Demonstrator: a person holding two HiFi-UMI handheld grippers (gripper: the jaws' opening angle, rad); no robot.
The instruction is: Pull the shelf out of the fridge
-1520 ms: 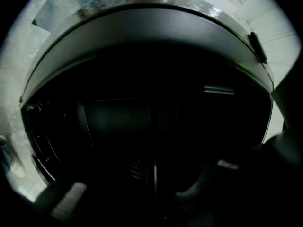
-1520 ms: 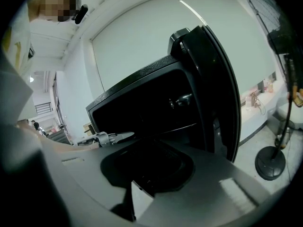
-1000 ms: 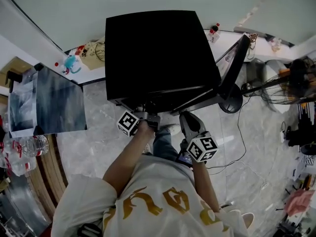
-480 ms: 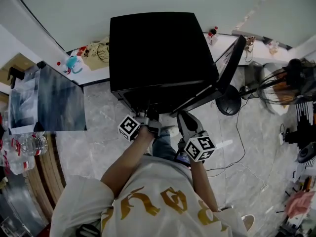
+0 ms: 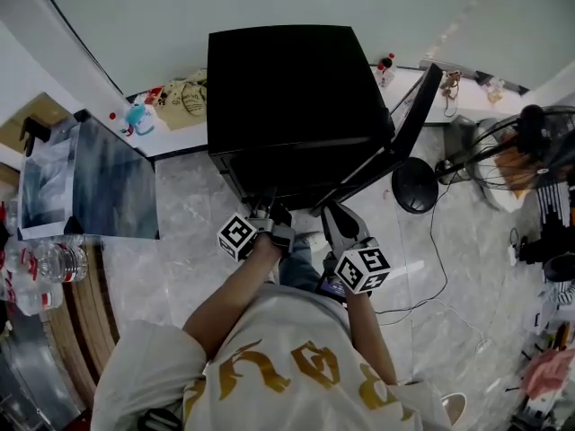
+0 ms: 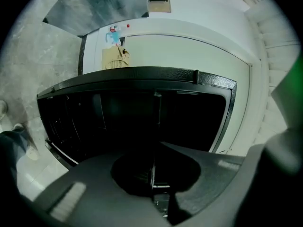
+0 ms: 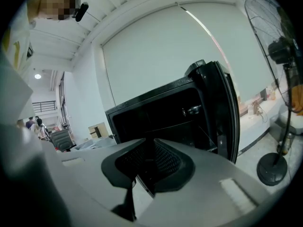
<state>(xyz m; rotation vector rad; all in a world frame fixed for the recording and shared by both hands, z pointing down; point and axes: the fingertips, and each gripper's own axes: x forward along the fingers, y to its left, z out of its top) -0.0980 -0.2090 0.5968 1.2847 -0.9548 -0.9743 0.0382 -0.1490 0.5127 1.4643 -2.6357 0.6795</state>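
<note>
Soft, even light is brightening the pale walls, while the open black box-shaped fridge is swallowing detail; its thin shelf is glinting faintly, and the fisheye edges are bending and darkening

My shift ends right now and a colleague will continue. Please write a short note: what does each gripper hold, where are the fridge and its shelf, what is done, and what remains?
Left gripper: shut on the front edge of the shelf, at the mouth of the fridge.
Right gripper: shut and empty, beside the left one in front of the fridge.
Door: open, swung to the right.
Done: door open, shelf gripped.
Left: draw the shelf straight out. It looks mostly inside, but the dark interior hides how far.
</note>
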